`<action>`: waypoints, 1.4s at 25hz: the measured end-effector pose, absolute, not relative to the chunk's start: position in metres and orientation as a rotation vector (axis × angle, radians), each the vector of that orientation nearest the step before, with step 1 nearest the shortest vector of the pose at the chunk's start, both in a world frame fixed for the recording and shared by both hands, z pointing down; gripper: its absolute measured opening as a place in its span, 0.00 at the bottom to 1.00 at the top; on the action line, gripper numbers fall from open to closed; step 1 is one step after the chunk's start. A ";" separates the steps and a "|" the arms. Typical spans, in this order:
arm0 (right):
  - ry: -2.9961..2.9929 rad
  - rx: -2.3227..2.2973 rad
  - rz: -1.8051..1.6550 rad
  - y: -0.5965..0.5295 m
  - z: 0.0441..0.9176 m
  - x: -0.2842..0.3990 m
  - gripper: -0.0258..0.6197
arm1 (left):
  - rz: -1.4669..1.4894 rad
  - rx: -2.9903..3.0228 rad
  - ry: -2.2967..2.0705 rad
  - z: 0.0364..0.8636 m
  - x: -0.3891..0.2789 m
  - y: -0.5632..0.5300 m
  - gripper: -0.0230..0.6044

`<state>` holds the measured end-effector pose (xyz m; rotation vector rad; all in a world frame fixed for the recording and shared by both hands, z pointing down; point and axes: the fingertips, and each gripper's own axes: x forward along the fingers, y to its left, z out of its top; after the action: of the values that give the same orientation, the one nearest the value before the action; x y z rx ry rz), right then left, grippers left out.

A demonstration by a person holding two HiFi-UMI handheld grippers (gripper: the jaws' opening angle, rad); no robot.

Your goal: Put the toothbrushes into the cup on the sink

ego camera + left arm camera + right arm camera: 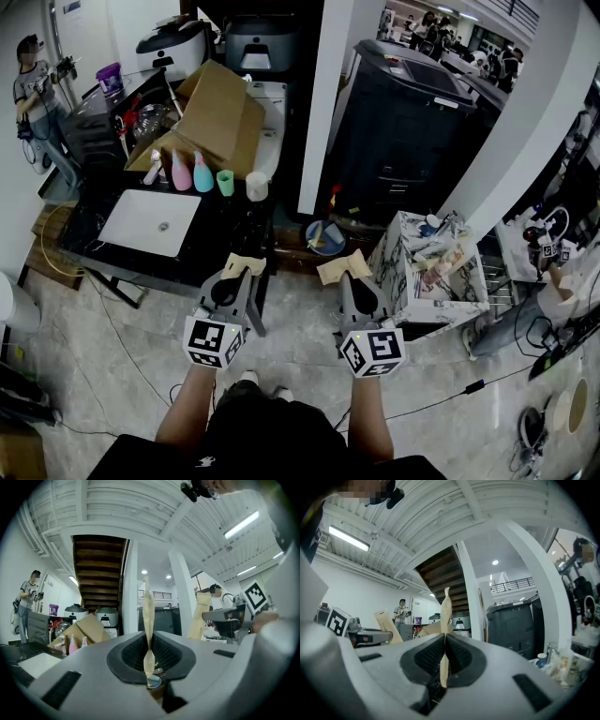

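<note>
Sink: you have a white rectangular sink (136,217) set into a black countertop (228,228); it lies at the left of your head view, ahead of you and to your left; a small drain sits near its middle; it also shows as a pale patch low at the left of your left gripper view (37,662).
Green cup: a small pale green cup (225,183); upright, mouth up; on the countertop just past the sink's far right corner.
White cup: a white cup (256,187); upright; just right of the green cup, near the countertop's right edge; the two stand close but apart.
Toothbrushes: too small for you to pick out.
</note>
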<state>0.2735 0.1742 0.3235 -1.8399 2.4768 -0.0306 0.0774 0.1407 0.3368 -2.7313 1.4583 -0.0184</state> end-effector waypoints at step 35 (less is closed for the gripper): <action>2.484 -1.731 -0.015 0.168 0.324 0.225 0.05 | -0.014 -2.716 1.508 0.349 0.023 0.143 0.08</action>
<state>0.2250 0.1682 0.3236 -1.7310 2.4837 -0.0145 0.0227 0.1426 0.3492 -2.7164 1.5082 -0.0136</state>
